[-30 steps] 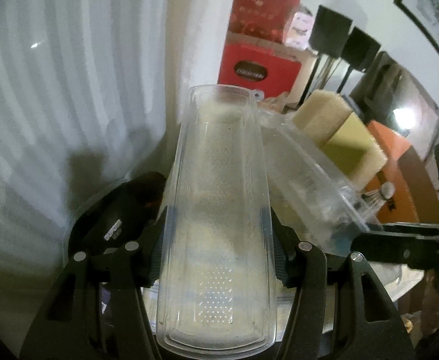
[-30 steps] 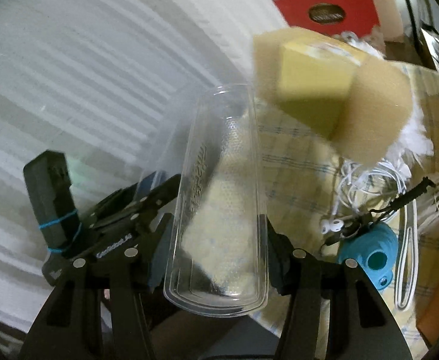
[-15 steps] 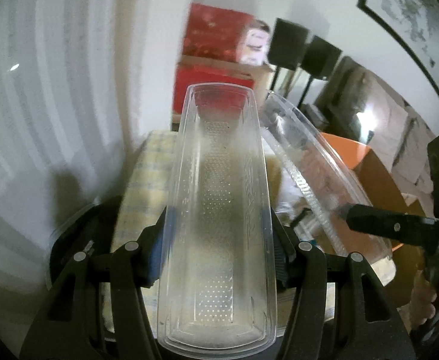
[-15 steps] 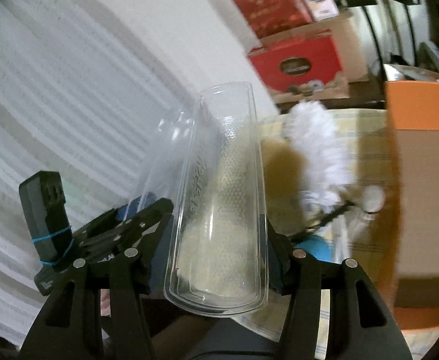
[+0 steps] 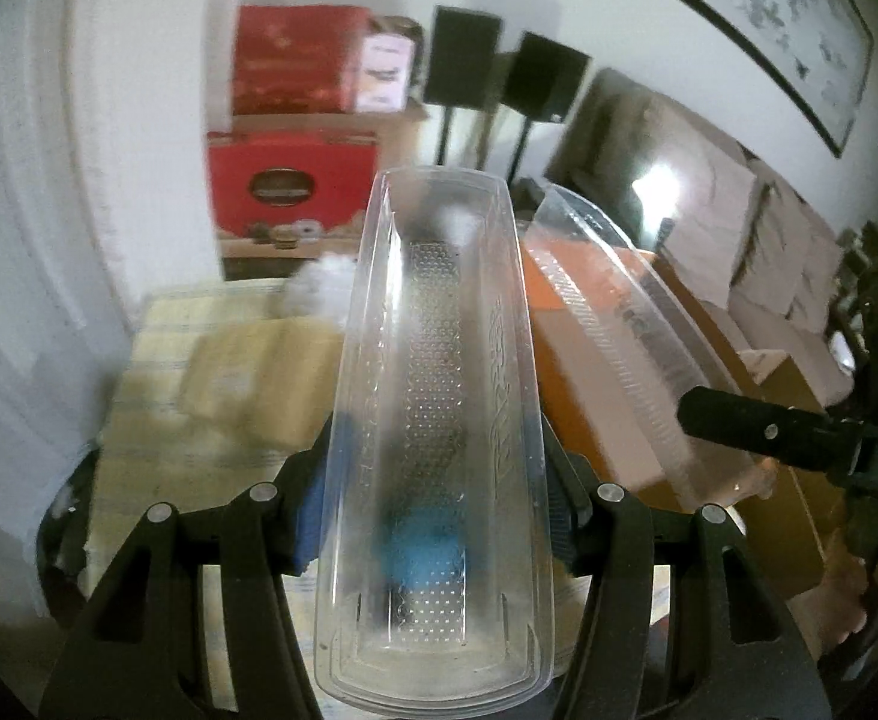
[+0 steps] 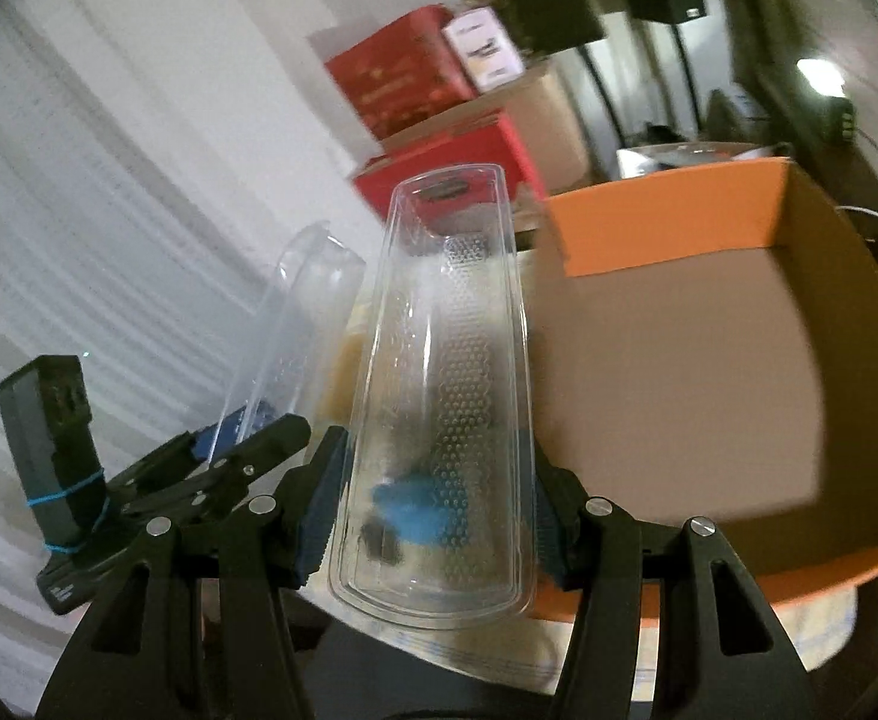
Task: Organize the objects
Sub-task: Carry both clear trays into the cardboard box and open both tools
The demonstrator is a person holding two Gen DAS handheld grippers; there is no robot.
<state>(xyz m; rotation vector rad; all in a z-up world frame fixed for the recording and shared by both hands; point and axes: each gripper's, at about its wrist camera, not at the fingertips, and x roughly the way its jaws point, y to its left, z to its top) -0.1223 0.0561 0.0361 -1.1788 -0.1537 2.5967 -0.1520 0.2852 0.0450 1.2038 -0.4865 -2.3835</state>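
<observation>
Sponge gone; right view: box [image 6: 679, 372].

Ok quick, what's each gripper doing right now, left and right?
Left gripper: closed on a clear plastic shell.
Right gripper: closed on the other clear plastic shell.

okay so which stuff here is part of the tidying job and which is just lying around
In the job:
left gripper, shut on one clear plastic tray
right gripper, shut on the other clear plastic tray
orange cardboard box

Lying about:
red boxes
black speakers
framed picture
</observation>
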